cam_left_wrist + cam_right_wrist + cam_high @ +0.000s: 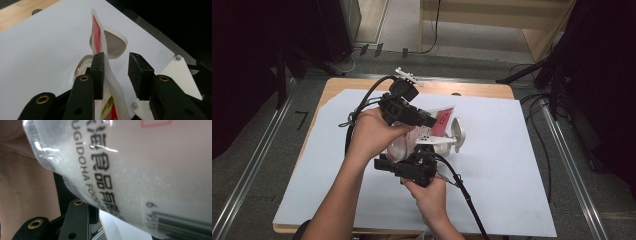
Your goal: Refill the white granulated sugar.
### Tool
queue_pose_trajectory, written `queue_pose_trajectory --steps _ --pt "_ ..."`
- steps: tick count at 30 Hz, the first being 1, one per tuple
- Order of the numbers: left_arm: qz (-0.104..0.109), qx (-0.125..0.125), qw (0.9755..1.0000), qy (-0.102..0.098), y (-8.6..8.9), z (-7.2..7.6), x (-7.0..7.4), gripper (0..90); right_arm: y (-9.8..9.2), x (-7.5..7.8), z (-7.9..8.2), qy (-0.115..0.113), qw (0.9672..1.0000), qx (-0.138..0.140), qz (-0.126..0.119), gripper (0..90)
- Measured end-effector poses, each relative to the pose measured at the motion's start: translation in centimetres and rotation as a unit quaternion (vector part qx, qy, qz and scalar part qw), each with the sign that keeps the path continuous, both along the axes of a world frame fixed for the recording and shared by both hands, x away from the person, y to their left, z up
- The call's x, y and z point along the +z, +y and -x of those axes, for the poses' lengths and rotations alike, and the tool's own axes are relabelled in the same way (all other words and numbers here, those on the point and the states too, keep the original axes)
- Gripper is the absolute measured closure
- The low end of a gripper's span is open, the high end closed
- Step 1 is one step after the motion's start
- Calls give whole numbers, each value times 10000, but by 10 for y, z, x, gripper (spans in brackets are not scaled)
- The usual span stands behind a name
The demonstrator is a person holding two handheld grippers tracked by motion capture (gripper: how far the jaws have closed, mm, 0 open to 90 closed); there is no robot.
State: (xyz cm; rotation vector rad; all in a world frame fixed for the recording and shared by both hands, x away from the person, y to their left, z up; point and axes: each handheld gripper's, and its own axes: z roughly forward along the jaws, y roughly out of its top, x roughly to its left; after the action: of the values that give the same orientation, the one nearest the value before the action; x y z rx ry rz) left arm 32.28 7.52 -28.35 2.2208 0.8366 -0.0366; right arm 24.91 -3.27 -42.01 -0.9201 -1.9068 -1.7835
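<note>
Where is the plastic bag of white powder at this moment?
In the high view the bag is held up over the middle of the white sheet, between the left tongs and the right tongs, just left of a white dish.

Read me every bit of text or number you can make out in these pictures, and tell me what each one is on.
"UGIDOHA FOO", cut off at both ends: black Latin capitals on the clear bag of white grains.
Chinese characters in a row beside it on the same bag: sharp enough to see, but partly cut off; not read with certainty.
"6 9": first digits beside the barcode; the rest blurred.
Red panel on the bag's top: print too small to read.
</note>
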Motion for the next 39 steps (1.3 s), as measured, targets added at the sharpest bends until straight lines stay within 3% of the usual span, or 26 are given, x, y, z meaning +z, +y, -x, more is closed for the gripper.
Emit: queue_pose_trajectory --steps 9,21,25,30,36,39 --pt "31 1 10000 47 2 -1 -1 672 1 2 1 -128 9999 14 94 631" --pt "48 -16 10000 72 1 -2 -2 652 -1 0 1 -23 9999 102 -16 630" --pt "-35 -14 10000 62 0 -3 -4 649 -3 -4 -1 2 10000 66 -49 630" --pt "-50 -50 10000 57 -2 -2 -5 674 -3 -5 0 -48 10000 20 53 626" --pt "-68 -30 10000 44 -5 1 -3 679 -3 -4 -1 -9 10000 28 -9 597" --pt "-46 -29 10000 17 -5 2 -1 681 -2 0 2 -94 9999 -39 119 617"
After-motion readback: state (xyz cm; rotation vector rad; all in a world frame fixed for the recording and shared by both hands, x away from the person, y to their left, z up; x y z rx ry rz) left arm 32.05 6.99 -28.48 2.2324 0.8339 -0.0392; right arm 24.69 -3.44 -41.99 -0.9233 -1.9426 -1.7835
